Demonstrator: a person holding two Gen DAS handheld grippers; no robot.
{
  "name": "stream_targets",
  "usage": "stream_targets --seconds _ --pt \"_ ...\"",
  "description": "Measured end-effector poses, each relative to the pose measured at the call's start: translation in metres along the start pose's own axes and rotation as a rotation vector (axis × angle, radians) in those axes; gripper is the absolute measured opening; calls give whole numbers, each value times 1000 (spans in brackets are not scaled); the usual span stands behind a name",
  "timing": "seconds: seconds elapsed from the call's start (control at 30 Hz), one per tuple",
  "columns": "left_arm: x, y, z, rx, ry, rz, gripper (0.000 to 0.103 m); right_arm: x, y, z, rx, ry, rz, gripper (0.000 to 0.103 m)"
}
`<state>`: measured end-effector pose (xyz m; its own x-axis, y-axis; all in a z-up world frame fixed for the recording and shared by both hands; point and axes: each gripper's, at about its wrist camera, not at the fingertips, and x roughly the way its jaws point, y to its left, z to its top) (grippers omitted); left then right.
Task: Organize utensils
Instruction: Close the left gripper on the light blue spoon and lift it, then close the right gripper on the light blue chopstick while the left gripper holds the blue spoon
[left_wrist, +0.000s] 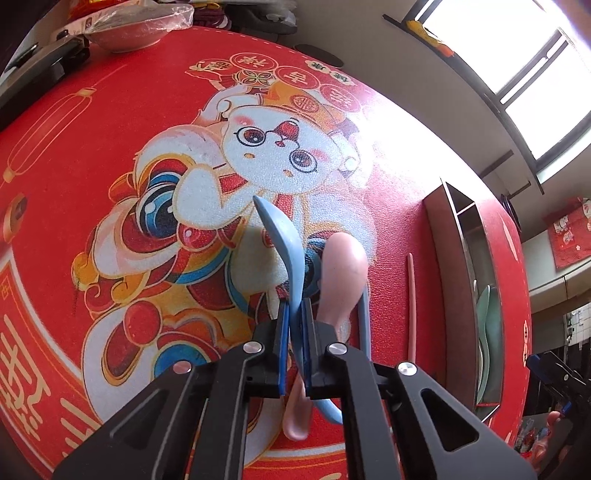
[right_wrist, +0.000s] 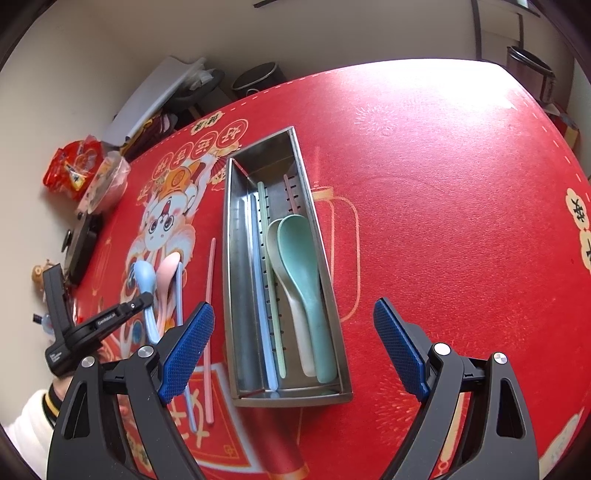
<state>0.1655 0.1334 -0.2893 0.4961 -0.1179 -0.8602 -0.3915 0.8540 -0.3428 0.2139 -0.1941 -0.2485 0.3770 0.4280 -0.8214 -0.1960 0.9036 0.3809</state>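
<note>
My left gripper (left_wrist: 294, 308) is shut on the handle of a blue spoon (left_wrist: 288, 251), whose bowl tilts up off the red tablecloth. Beside it on the cloth lie a pink spoon (left_wrist: 343, 273), a blue chopstick (left_wrist: 364, 321) and a pink chopstick (left_wrist: 410, 306). The right wrist view shows the same blue spoon (right_wrist: 144, 275) and pink spoon (right_wrist: 168, 269) left of a steel utensil tray (right_wrist: 240, 295). A green spoon (right_wrist: 299, 243), a beige spoon (right_wrist: 275, 236) and some chopsticks lie in the tray. My right gripper (right_wrist: 293, 308) hangs open above the tray's near end, holding nothing.
A wrapped bowl (right_wrist: 107, 181), a red snack bag (right_wrist: 74, 166) and a black object (right_wrist: 81, 243) sit along the table's far left edge. A white sleeve (right_wrist: 29, 424) shows at the lower left. A bin (right_wrist: 258, 79) stands on the floor beyond the table.
</note>
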Motion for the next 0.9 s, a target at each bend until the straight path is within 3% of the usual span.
stream_targets --seconds 0.33,0.67,0.9 --pt "3 -13 -18 81 37 -1 6 1 -1 -1 2 3 4 85" --pt "-26 -11 -19 102 -22 -31 6 -1 10 -5 -10 9 7 85" --pt "-55 -1 -33 152 -57 -8 6 3 55 -14 -174 -18 -67 85"
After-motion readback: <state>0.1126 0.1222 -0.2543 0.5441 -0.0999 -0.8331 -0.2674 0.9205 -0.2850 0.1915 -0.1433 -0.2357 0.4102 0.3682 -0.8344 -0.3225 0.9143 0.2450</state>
